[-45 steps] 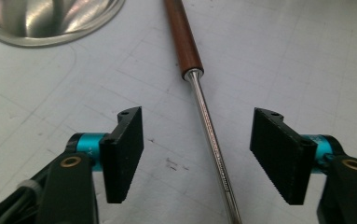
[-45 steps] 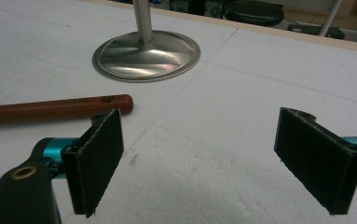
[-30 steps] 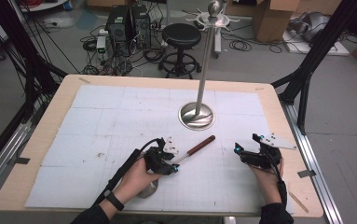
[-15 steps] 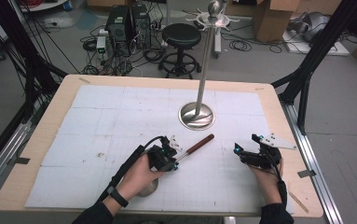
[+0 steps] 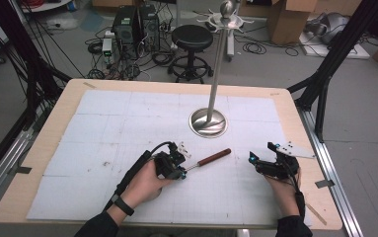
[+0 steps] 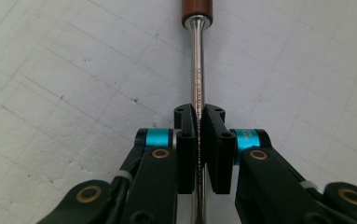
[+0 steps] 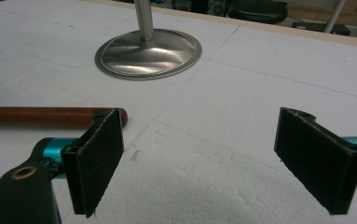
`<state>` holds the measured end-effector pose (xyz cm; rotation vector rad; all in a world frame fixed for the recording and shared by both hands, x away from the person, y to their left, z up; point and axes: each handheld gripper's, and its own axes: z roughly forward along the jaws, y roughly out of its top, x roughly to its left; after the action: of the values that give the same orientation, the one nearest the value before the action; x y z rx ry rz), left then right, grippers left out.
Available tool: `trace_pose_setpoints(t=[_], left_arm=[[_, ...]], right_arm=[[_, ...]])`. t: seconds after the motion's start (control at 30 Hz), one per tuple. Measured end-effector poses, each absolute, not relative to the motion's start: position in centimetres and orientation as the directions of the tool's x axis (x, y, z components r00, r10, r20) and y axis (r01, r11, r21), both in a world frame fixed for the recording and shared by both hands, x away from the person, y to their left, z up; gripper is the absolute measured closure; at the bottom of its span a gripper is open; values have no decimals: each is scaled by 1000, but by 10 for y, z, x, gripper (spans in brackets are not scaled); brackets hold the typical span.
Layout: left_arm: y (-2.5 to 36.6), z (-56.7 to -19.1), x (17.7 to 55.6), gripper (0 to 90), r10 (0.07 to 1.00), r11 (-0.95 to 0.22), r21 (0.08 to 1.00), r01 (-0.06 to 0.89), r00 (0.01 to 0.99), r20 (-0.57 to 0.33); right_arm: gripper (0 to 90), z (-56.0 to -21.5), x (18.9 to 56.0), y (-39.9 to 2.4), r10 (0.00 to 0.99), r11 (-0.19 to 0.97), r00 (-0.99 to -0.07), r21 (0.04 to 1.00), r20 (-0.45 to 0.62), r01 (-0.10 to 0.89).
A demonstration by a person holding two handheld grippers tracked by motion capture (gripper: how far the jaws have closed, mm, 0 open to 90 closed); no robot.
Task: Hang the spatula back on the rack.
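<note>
Utensil with a round reddish-brown wooden handle and thin polished steel shaft lies flat on the white gridded foam mat covering the tabletop, just in front of the stand, a shiny dished metal disc with a slim pole. Left gripper has just been closing; its black pads now clamp the shaft. Faint engraving on shaft, unreadable. Right gripper, right of the handle, wide open, empty.

- Left gripper: held low in the left hand, jaws just closed, pads pressed together on a thin shaft.
- Right gripper: held low in the right hand, jaws wide apart.
</note>
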<state>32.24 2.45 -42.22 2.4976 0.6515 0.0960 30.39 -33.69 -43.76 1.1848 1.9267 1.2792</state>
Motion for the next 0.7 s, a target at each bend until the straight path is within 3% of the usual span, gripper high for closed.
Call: trace_pose_setpoints(t=[0.2, 0.3, 0.7], left_arm=[[25, -421, 322, 843, 449, -740, 538, 404, 892, -52], [29, -417, 321, 844, 458, -733, 571, 371, 889, 11], [65, -388, 330, 844, 491, -596, 722, 352, 871, -19]], right_arm=[[152, -436, 304, -336, 882, 162, -471, 917, 32, 365], [152, -436, 304, -337, 883, 157, -468, 919, 34, 362], [152, -436, 304, -338, 886, 153, -462, 918, 36, 367]])
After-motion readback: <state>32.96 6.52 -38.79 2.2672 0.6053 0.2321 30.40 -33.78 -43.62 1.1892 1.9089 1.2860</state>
